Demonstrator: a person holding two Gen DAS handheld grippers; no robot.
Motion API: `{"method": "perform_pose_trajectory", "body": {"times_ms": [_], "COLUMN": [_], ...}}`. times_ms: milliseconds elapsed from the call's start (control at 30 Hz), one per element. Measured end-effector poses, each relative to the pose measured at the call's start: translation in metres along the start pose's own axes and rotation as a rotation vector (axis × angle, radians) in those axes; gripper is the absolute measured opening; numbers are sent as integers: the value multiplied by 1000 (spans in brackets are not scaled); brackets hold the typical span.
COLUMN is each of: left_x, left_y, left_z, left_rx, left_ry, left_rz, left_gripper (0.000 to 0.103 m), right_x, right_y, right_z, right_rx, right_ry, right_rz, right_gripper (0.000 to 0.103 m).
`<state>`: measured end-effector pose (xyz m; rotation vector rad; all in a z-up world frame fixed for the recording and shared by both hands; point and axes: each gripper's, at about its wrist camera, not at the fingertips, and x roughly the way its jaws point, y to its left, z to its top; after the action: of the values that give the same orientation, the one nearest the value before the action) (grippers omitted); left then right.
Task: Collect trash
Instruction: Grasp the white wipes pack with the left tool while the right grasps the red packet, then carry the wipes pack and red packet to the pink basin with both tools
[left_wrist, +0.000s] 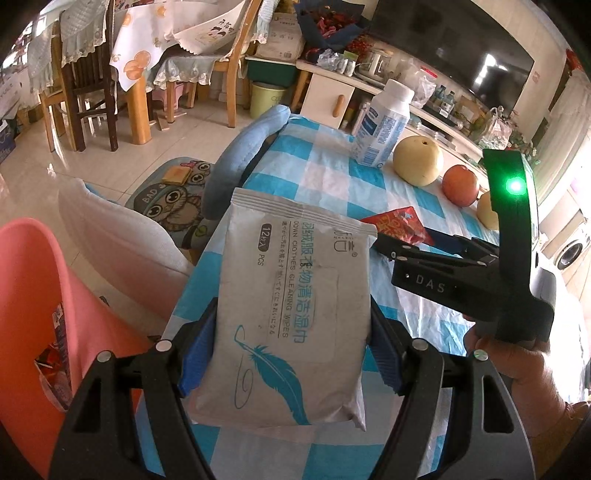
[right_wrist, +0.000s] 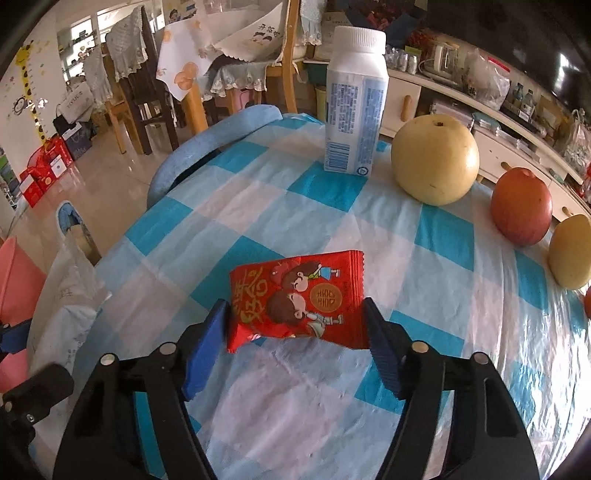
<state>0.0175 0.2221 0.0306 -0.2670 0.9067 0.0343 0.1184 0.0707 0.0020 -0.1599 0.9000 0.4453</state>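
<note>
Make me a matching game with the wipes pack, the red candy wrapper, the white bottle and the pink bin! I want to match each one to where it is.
Things:
1. wipes pack
2. red wrapper
3. white bottle
4. pink bin

Places:
A. standing on the checked cloth beside the yellow pear
B. below the table edge, with scraps inside
C. gripped in the left claw
D. flat on the cloth, between the right claw's fingers

Pairs: 1-C, 2-D, 3-A, 4-B
</note>
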Motion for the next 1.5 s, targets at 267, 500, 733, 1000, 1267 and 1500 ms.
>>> {"method": "perform_pose_trajectory", "body": {"times_ms": [267,500,733,1000,1267,1500], "left_x": [-3,-6,-11,-17,-24,-37], "left_y": [0,-1,-8,-17,-34,-45], "left_z": [1,1,0,-2,-6,-13], "left_rx": [2,12,45,91,150,204], "left_ry": [-4,-11,-30,-55,-80,-126], "left_rz": [1,9,32,64,81,96], "left_gripper": [74,74,74,74,74,74], "right_x": [-13,-36,-67,-103,-139,-163], "right_y": [-1,-12,-16,-13,-11,-9], "right_z": [-12,-31,-62,-91,-120,-143], "right_rx": [-2,66,116,141,162,158], "right_ry": [-29,-55,-80,-106,-120,-122], "right_rz": [-9,-7,-2,1,-12,-37], "right_gripper": [57,55,53,52,52,52]}}
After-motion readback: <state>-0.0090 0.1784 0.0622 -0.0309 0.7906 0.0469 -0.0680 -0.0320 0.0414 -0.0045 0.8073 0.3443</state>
